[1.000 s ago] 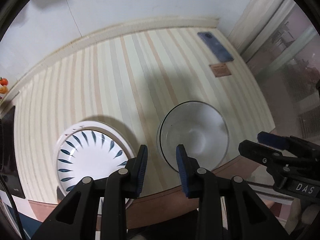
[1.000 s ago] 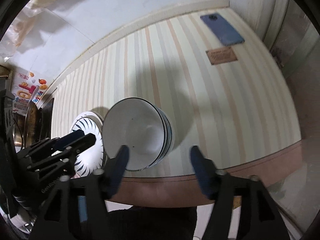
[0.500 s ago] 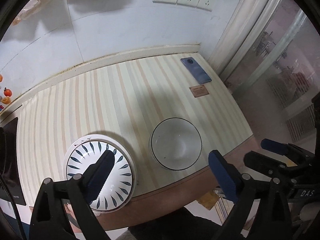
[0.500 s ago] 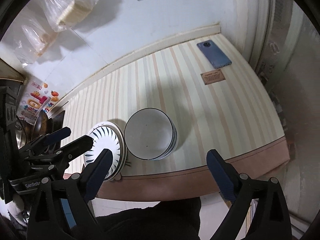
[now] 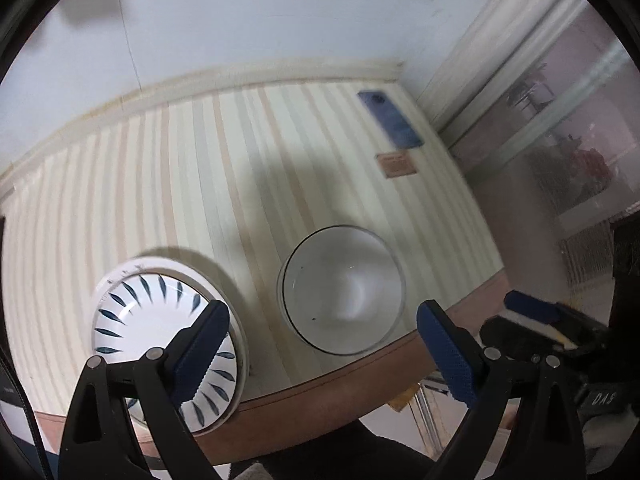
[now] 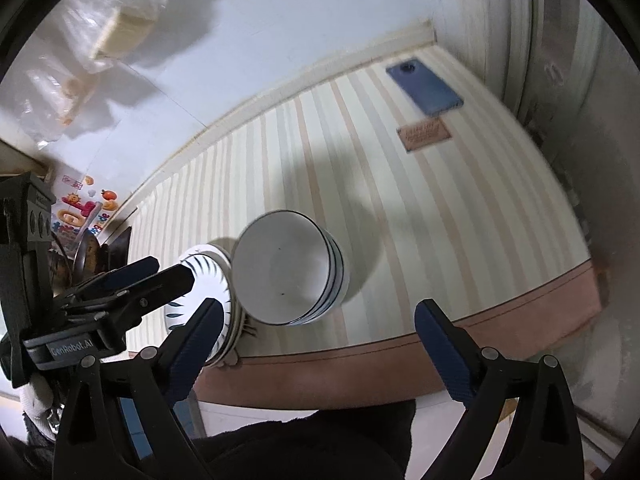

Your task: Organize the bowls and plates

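A stack of white bowls (image 5: 344, 288) with thin dark rims stands near the front edge of the striped table (image 5: 200, 184). Beside it on the left is a stack of white plates (image 5: 160, 320) with blue leaf marks. My left gripper (image 5: 320, 320) hovers above both, open wide with nothing in it; one finger is over the plates, the other past the bowls' right side. In the right wrist view the bowls (image 6: 288, 268) and plates (image 6: 208, 268) lie ahead of my right gripper (image 6: 320, 316), also open and empty. The left gripper (image 6: 152, 276) shows over the plates there.
A blue phone (image 5: 390, 124) and a small brown card (image 5: 396, 164) lie at the table's far right corner. Plastic bags (image 6: 116, 28) hang on the white wall. Dark cookware (image 6: 88, 248) and stickers (image 6: 80, 208) are at the left end. A brown trim (image 6: 400, 356) marks the front edge.
The left jaws went from nearly shut to wide open, and the right jaws spread wider. Both cameras drew back from the dishes, then came nearer. Bowls and plates stayed put.
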A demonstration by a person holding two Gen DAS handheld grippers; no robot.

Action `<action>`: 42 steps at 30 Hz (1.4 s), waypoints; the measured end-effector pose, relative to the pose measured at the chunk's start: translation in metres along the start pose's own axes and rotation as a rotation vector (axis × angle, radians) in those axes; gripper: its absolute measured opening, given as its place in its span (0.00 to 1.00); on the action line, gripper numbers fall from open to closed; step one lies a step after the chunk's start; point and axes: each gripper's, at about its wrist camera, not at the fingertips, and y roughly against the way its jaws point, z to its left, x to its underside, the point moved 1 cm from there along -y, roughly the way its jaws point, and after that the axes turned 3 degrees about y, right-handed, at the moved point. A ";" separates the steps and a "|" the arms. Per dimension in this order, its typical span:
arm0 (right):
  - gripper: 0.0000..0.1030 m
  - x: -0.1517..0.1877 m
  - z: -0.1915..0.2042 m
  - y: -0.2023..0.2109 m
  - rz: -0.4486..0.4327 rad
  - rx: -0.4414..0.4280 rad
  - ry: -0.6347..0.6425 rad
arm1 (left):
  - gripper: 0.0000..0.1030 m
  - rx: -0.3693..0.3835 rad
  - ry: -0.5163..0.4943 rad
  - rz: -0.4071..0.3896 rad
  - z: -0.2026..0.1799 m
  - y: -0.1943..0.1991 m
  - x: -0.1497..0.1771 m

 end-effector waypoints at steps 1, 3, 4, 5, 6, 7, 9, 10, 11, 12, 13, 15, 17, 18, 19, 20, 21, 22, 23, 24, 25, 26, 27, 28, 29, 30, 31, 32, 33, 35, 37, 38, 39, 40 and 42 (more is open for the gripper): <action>0.95 -0.002 -0.005 -0.012 0.019 -0.021 -0.017 | 0.93 0.008 0.014 0.021 0.004 -0.012 -0.004; 0.95 -0.004 -0.016 -0.035 0.056 -0.063 -0.052 | 0.93 -0.002 0.029 0.048 0.009 -0.028 -0.010; 0.95 -0.005 -0.019 -0.045 0.069 -0.079 -0.061 | 0.93 0.003 0.037 0.067 0.012 -0.039 -0.014; 0.95 -0.005 -0.022 -0.054 0.082 -0.092 -0.072 | 0.93 0.006 0.043 0.082 0.014 -0.048 -0.017; 0.95 -0.006 -0.027 -0.067 0.099 -0.100 -0.087 | 0.93 -0.001 0.049 0.097 0.017 -0.056 -0.020; 0.95 -0.007 -0.030 -0.076 0.111 -0.106 -0.094 | 0.93 -0.002 0.052 0.116 0.020 -0.066 -0.023; 0.95 -0.007 -0.036 -0.095 0.139 -0.130 -0.121 | 0.93 -0.012 0.059 0.145 0.024 -0.081 -0.029; 0.95 -0.008 -0.040 -0.106 0.151 -0.148 -0.136 | 0.93 -0.007 0.067 0.163 0.026 -0.091 -0.031; 0.95 -0.009 -0.043 -0.115 0.163 -0.166 -0.149 | 0.91 -0.004 0.075 0.177 0.029 -0.097 -0.032; 0.95 -0.009 -0.046 -0.126 0.179 -0.194 -0.165 | 0.90 0.001 0.083 0.194 0.031 -0.103 -0.034; 0.95 -0.009 -0.048 -0.133 0.188 -0.211 -0.174 | 0.86 0.008 0.091 0.217 0.032 -0.112 -0.035; 0.95 -0.009 -0.050 -0.152 0.224 -0.248 -0.187 | 0.82 0.020 0.111 0.262 0.036 -0.125 -0.034; 0.95 -0.010 -0.053 -0.167 0.251 -0.280 -0.200 | 0.82 0.042 0.133 0.306 0.040 -0.135 -0.032; 0.95 -0.009 -0.053 -0.173 0.262 -0.290 -0.205 | 0.81 0.049 0.138 0.320 0.040 -0.138 -0.031; 0.95 -0.011 -0.054 -0.180 0.277 -0.302 -0.210 | 0.77 0.061 0.140 0.335 0.040 -0.142 -0.029; 0.95 -0.011 -0.054 -0.185 0.286 -0.317 -0.217 | 0.70 0.074 0.143 0.340 0.041 -0.144 -0.028; 0.95 -0.010 -0.054 -0.190 0.292 -0.339 -0.230 | 0.68 0.091 0.146 0.345 0.041 -0.145 -0.026; 0.93 -0.010 -0.053 -0.192 0.288 -0.355 -0.236 | 0.63 0.119 0.155 0.344 0.040 -0.145 -0.025; 0.84 -0.011 -0.052 -0.193 0.276 -0.371 -0.236 | 0.59 0.140 0.161 0.343 0.040 -0.145 -0.023; 0.77 -0.012 -0.051 -0.195 0.273 -0.384 -0.238 | 0.58 0.153 0.165 0.342 0.039 -0.144 -0.023; 0.72 -0.012 -0.049 -0.198 0.279 -0.391 -0.238 | 0.58 0.148 0.166 0.332 0.039 -0.143 -0.022; 0.67 -0.014 -0.047 -0.200 0.285 -0.386 -0.234 | 0.57 0.146 0.167 0.326 0.038 -0.142 -0.021; 0.67 -0.015 -0.045 -0.202 0.276 -0.364 -0.228 | 0.57 0.142 0.168 0.316 0.038 -0.141 -0.020; 0.67 -0.015 -0.044 -0.201 0.273 -0.359 -0.225 | 0.57 0.139 0.167 0.307 0.037 -0.139 -0.019; 0.67 -0.015 -0.042 -0.201 0.268 -0.355 -0.225 | 0.56 0.137 0.167 0.301 0.038 -0.137 -0.018; 0.67 -0.014 -0.041 -0.201 0.267 -0.353 -0.227 | 0.55 0.136 0.176 0.299 0.039 -0.136 -0.017; 0.67 -0.013 -0.040 -0.201 0.266 -0.349 -0.224 | 0.55 0.137 0.187 0.301 0.040 -0.135 -0.017; 0.67 -0.014 -0.039 -0.201 0.267 -0.347 -0.226 | 0.54 0.138 0.200 0.303 0.042 -0.135 -0.016; 0.67 -0.014 -0.040 -0.200 0.268 -0.346 -0.233 | 0.53 0.137 0.207 0.302 0.043 -0.133 -0.015; 0.67 -0.016 -0.039 -0.200 0.268 -0.338 -0.229 | 0.53 0.132 0.206 0.301 0.044 -0.133 -0.015; 0.67 -0.017 -0.037 -0.200 0.273 -0.328 -0.221 | 0.52 0.130 0.223 0.304 0.046 -0.133 -0.015; 0.67 -0.017 -0.037 -0.200 0.279 -0.329 -0.224 | 0.52 0.128 0.230 0.309 0.048 -0.131 -0.014; 0.67 -0.018 -0.036 -0.200 0.282 -0.328 -0.225 | 0.52 0.128 0.232 0.309 0.050 -0.130 -0.014; 0.67 -0.019 -0.034 -0.201 0.283 -0.326 -0.222 | 0.52 0.125 0.230 0.304 0.050 -0.127 -0.013; 0.67 -0.022 -0.028 -0.198 0.284 -0.324 -0.216 | 0.52 0.124 0.233 0.299 0.052 -0.123 -0.013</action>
